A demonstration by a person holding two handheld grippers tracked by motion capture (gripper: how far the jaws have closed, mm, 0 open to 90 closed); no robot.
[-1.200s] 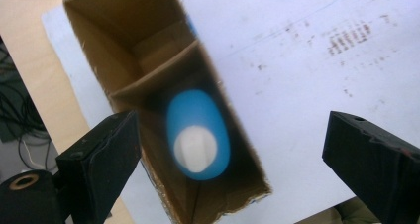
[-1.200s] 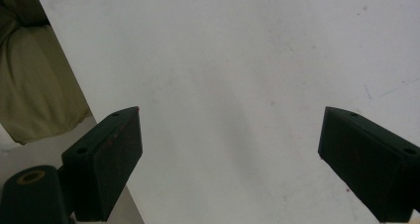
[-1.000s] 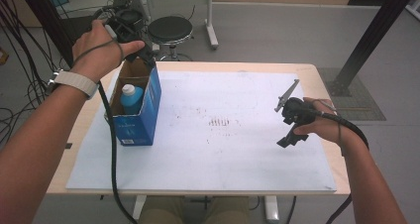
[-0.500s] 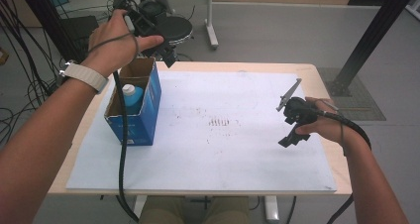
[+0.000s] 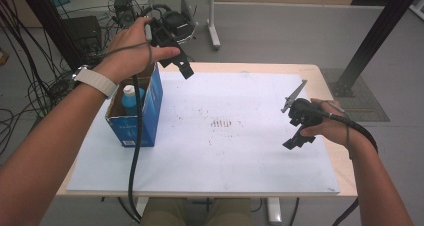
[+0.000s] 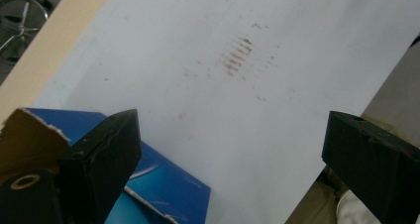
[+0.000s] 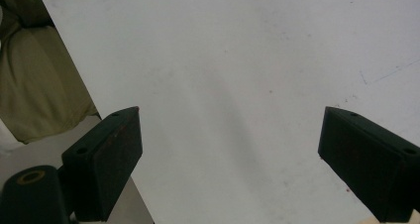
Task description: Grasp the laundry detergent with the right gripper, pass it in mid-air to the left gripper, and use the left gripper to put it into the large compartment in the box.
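Observation:
An open blue cardboard box (image 5: 146,117) stands on the left of the white sheet (image 5: 235,151), with a blue bottle with a white cap (image 5: 131,95) upright inside it. My left gripper (image 5: 181,62) hangs in the air past the box's far right corner, open with nothing between its jaws. From the left gripper view its jaws (image 6: 230,130) look down on the box's corner (image 6: 166,184) and the sheet (image 6: 277,85). My right gripper (image 5: 295,135) hovers low over the sheet's right side. In the right gripper view it (image 7: 228,120) stands open over bare sheet (image 7: 233,60).
Faint brown marks (image 5: 222,122) dot the middle of the sheet. The wooden table (image 5: 327,83) ends just right of the sheet. Behind the table are a stool base (image 5: 212,33), cables (image 5: 45,81) and a black post (image 5: 375,41).
My left hand has carried its gripper to the right, from over the box's far end to beyond its right corner. The right hand has stayed where it was.

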